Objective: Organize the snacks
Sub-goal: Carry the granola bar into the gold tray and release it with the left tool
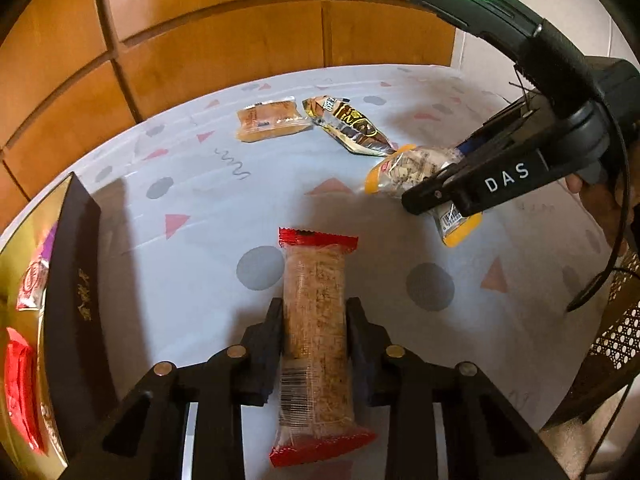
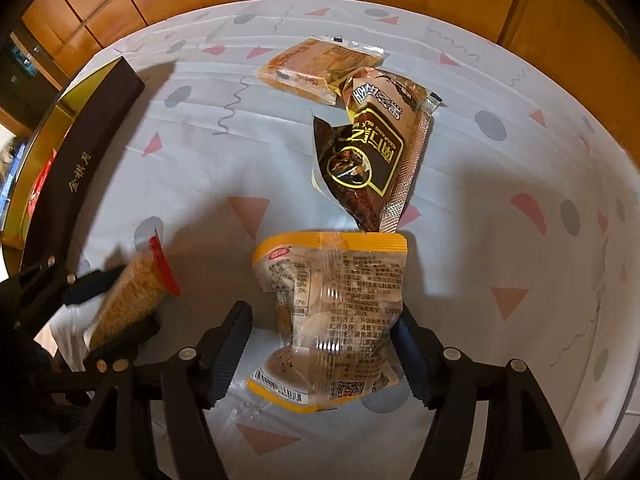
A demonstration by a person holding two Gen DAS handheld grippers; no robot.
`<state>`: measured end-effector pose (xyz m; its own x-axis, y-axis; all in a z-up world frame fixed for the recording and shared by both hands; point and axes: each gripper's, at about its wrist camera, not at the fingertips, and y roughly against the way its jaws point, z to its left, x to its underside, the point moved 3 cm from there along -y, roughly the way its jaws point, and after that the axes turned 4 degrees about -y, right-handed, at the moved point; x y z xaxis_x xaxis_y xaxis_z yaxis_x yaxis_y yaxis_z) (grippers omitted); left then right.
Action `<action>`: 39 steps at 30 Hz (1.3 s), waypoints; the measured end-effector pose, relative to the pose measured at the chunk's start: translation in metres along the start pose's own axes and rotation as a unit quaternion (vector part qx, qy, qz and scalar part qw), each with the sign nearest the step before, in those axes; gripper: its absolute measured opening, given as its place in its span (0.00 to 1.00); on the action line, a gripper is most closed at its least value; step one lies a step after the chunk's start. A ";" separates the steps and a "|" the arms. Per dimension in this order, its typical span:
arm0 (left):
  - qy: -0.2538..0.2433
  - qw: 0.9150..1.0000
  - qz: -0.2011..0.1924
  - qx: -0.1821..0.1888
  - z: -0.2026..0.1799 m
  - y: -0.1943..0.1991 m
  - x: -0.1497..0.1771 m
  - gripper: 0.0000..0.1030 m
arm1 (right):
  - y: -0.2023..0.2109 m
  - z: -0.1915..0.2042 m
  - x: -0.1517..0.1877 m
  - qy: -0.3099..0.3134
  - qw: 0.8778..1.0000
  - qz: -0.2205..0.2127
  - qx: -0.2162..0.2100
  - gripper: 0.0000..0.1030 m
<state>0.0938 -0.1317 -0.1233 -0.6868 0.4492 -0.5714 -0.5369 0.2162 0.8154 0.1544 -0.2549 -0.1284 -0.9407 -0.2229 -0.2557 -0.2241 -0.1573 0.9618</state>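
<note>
Your left claw (image 1: 314, 312) has its two black fingers (image 1: 270, 328) pinched tight against the sides of a long crispy bar (image 1: 314, 308) in a clear wrapper with red ends. That bar runs straight along the claw, with one red end near the camera and the other pointing away over the table (image 1: 200, 208).

Your right claw (image 2: 324, 332) straddles a clear snack bag (image 2: 328, 308) with yellow ends and printed text. Its right finger (image 2: 412, 356) touches the bag's edge, while a gap shows between the left finger and the bag, so the claw is partly open and not yet squeezing. From the left wrist view, the same bag (image 1: 404, 172) sits low over the patterned cloth beneath the right claw (image 1: 436, 196), which bears the letters DAS.

Just beyond the yellow bag lies a dark brown and gold packet (image 2: 372, 152), its lower tip almost meeting the bag's top edge. Past it lies a flat orange packet (image 2: 316, 68), with its right end tucked under the dark packet's top. Both rest on the white tablecloth printed with grey dots, pink triangles and squiggles.

Off to the left stands a dark box (image 1: 76, 280) with gold characters on its wall and a shiny gold inside, holding red wrapped snacks (image 1: 22, 392). Behind the table runs a wooden panelled wall (image 1: 200, 20).
</note>
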 end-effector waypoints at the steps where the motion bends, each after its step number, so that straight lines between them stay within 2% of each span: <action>1: 0.005 1.000 0.001 0.000 0.001 0.001 0.000 0.29 | 0.002 0.002 0.003 0.008 1.000 -0.011 0.019 0.44; 5: 0.023 1.000 0.006 0.003 0.004 0.007 0.004 0.29 | -0.001 0.009 0.005 0.028 0.999 -0.024 0.032 0.41; 12: 0.051 0.998 -0.017 0.023 0.015 0.040 0.010 0.29 | -0.004 0.014 0.010 0.046 0.997 -0.040 0.044 0.45; 15: 0.085 0.995 -0.027 0.035 0.033 0.061 0.013 0.29 | -0.002 0.015 0.013 0.060 0.995 -0.051 0.068 0.50; 18: 0.123 0.990 -0.053 0.039 0.061 0.091 0.014 0.29 | -0.003 0.024 0.016 0.074 0.993 -0.052 0.082 0.48; 21: 0.167 0.983 -0.074 0.019 0.103 0.116 0.018 0.29 | 0.003 0.030 0.023 0.092 0.990 -0.058 0.093 0.45; 24: 0.223 0.972 -0.074 -0.014 0.153 0.126 0.028 0.29 | 0.005 0.034 0.027 0.097 0.989 -0.061 0.097 0.45; 26: 0.266 0.962 -0.058 -0.038 0.189 0.124 0.038 0.29 | 0.006 0.036 0.028 0.099 0.988 -0.062 0.098 0.45; 31: 0.371 0.927 -0.026 -0.047 0.264 0.105 0.053 0.29 | 0.005 0.036 0.029 0.101 0.988 -0.062 0.100 0.46; 36: 0.449 0.893 -0.027 -0.027 0.302 0.079 0.053 0.29 | 0.007 0.036 0.029 0.106 0.987 -0.061 0.102 0.47; 39: 0.464 0.885 -0.017 -0.041 0.315 0.062 0.052 0.30 | 0.008 0.035 0.029 0.107 0.987 -0.060 0.101 0.47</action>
<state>0.1793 0.1779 -0.0735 -0.7556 -0.4703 -0.4559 -0.5726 0.1361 0.8085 0.1169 -0.2294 -0.1244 -0.8337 -0.4162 -0.3628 -0.3970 -0.0047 0.9178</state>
